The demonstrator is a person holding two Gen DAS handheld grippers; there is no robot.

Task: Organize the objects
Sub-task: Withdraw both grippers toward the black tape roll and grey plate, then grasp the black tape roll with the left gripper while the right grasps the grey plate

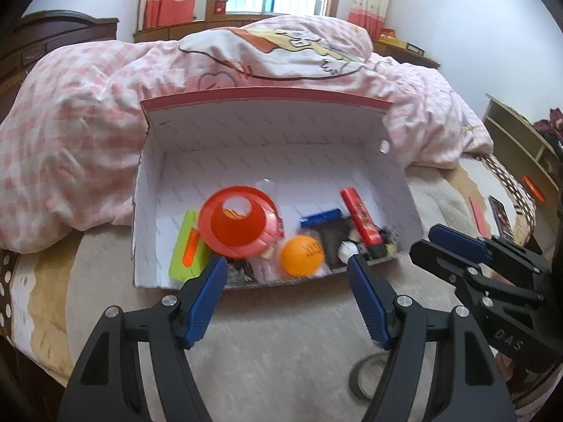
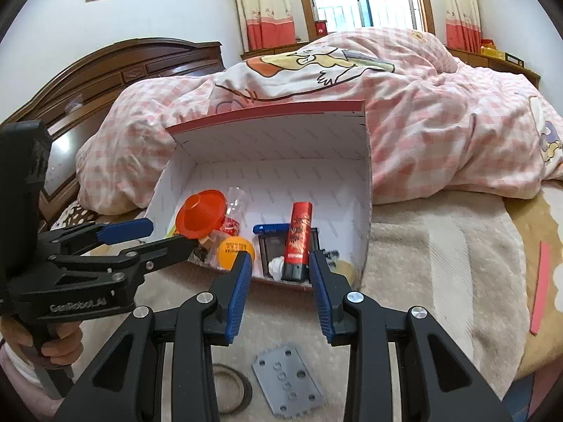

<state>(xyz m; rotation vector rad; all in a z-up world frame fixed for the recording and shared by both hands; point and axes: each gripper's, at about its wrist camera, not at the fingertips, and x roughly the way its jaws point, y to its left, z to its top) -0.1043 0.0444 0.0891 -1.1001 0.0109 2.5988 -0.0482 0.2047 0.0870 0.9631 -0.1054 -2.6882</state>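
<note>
An open white shoebox [image 1: 218,165] with a red-edged lid lies on the bed; it also shows in the right wrist view [image 2: 362,211]. Inside lie an orange funnel [image 1: 237,221], an orange ball [image 1: 302,255], a green card [image 1: 186,249], a blue bar [image 1: 322,216] and a red tube [image 1: 360,216]. The funnel [image 2: 202,212], ball [image 2: 234,249] and red tube [image 2: 299,234] show in the right wrist view too. My left gripper [image 1: 286,269] is open and empty at the box's front edge. My right gripper [image 2: 281,263] is open and empty just in front of the box.
A pink checked duvet [image 1: 88,123] is heaped behind the box. On the beige blanket near me lie a grey perforated plate [image 2: 286,379] and a dark ring [image 2: 228,387]. A red strip [image 2: 540,288] lies at right. A wooden headboard [image 2: 123,70] stands at left.
</note>
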